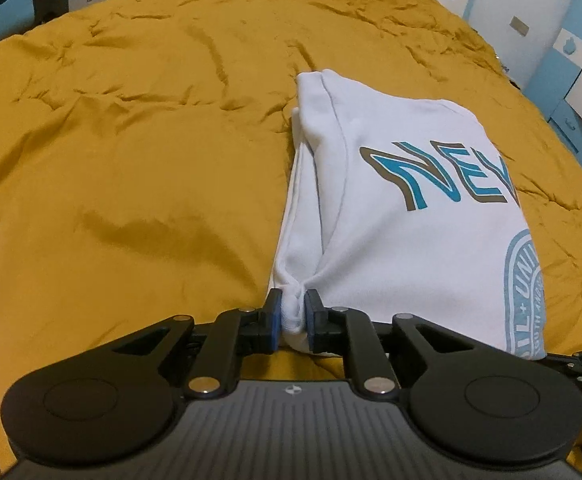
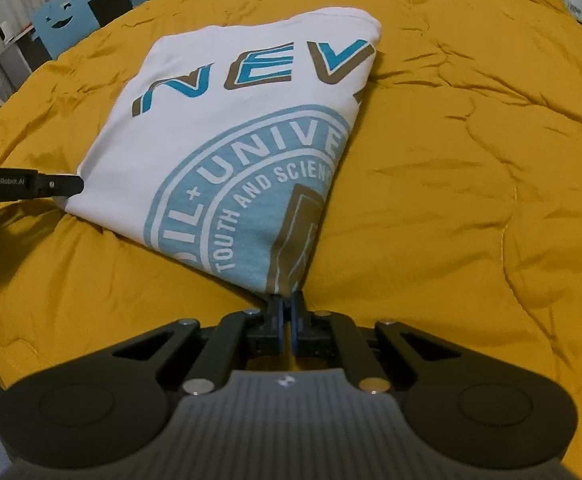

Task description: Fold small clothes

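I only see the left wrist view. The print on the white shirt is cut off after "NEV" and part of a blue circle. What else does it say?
Observer: Inside the circle on the white shirt, the right wrist view shows "UNIVE" and, beneath it, "OUTH AND SCIENC".
Operator: Is the other hand-held gripper touching the shirt?
Observer: Yes. The right hand-held gripper is shut on the shirt's near corner, right at the printed circle.
Operator: Anything else beyond the bed?
Observer: A blue chair back with a cut-out smiling face stands past the yellow bedspread.
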Tool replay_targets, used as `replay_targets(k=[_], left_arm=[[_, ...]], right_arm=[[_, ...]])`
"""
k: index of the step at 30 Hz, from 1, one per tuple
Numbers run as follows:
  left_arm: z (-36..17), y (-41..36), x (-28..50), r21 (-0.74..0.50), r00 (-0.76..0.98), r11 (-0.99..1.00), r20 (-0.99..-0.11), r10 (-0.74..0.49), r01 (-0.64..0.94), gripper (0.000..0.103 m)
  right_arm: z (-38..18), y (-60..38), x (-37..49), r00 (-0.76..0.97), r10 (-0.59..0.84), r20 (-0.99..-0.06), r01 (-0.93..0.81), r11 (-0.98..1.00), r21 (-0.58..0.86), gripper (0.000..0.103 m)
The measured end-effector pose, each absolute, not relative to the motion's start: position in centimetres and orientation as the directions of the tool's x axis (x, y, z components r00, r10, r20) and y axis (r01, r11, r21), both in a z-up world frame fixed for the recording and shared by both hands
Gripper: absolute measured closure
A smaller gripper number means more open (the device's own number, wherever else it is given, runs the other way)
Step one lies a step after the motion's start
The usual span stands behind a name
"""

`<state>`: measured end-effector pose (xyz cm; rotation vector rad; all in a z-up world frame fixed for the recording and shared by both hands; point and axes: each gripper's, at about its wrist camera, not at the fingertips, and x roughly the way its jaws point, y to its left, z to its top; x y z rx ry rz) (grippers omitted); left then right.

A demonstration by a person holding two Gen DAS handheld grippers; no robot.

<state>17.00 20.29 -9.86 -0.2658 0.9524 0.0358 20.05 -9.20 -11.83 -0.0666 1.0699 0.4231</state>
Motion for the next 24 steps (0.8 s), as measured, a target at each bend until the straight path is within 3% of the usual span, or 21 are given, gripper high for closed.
replay_targets(k=[5, 13, 24], left_arm=[[-9.1, 21.3, 16.8, -0.250, 0.539, 0.948, -0.835, -0.108, -0.198, 0.075], [-6.6, 21.8, 15.9, -0.255, 0.513, 0.954, -0.847, -0.140, -0.161, 0.073], [-2.8, 19.8, 20.0, -0.248, 0.659, 0.968, -0.735, -0.158, -0.045, 0.073]], right_arm=[[-11.5, -10.2, 20.0, 0.394, 0.330, -0.858, -0.347, 0.918, 0.194, 0.103], [-10.0, -11.0, 19.7, 0.379, 0.333, -0.864, -0.322, 0.922, 0.215, 0.103], [-5.8, -11.6, 22.0, 0.537, 0.311, -0.784, -0.285, 0.942, 0.178, 0.099]])
